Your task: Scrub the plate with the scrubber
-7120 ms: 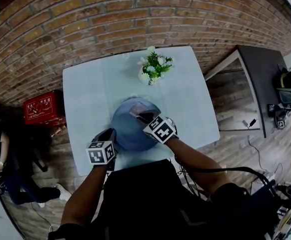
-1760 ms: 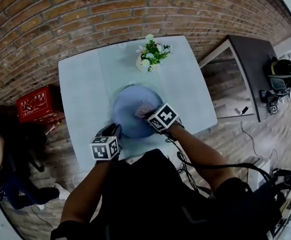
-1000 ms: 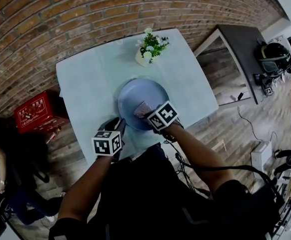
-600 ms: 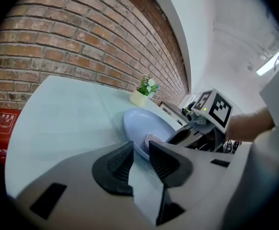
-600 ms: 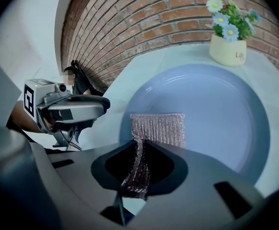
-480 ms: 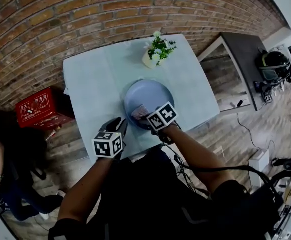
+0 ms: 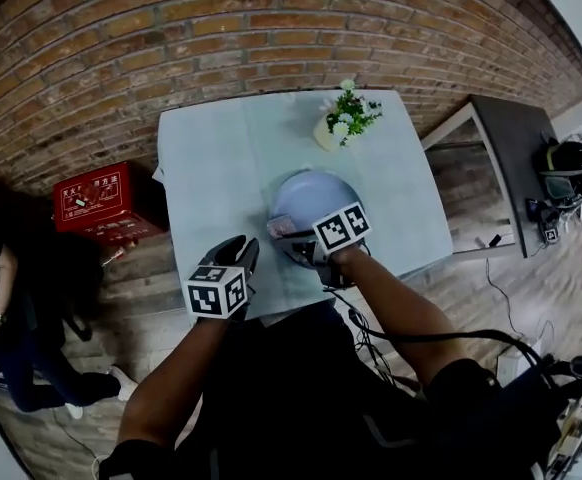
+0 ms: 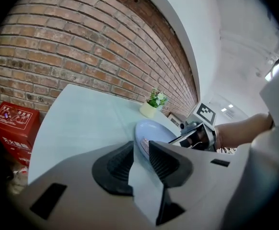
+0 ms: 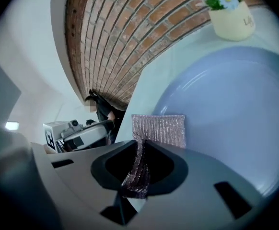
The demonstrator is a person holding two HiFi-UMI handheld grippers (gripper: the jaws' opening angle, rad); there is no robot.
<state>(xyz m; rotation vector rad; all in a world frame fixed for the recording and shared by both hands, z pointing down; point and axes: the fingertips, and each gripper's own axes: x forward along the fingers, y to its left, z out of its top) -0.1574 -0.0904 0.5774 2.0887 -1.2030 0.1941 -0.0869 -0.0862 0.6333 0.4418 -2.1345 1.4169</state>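
A pale blue plate (image 7: pixel 311 196) lies on the light table (image 7: pixel 211 158). My right gripper (image 7: pixel 296 233) is shut on a glittery pink-silver scrubber (image 7: pixel 280 227). Part of the scrubber is folded between the jaws, and the rest lies flat on the plate's near-left part (image 9: pixel 161 128). In the right gripper view the plate (image 9: pixel 226 99) fills the right side beyond that gripper (image 9: pixel 139 152). My left gripper (image 7: pixel 243 253) hovers over the table's near edge, left of the plate and apart from it. Its jaws (image 8: pixel 140 150) stand narrowly open with nothing in them; the plate (image 8: pixel 156 130) shows beyond.
A white pot of flowers (image 7: pixel 343 118) stands on the table behind the plate. A red box (image 7: pixel 106 200) sits on the floor to the left under the brick wall. A person (image 7: pixel 11 298) is at far left. A dark side table (image 7: pixel 516 153) stands at right.
The right gripper has drawn the scrubber from the plate's middle to its near-left part. The left gripper, near the plate's rim at first, now sits apart from it. The head view shifted.
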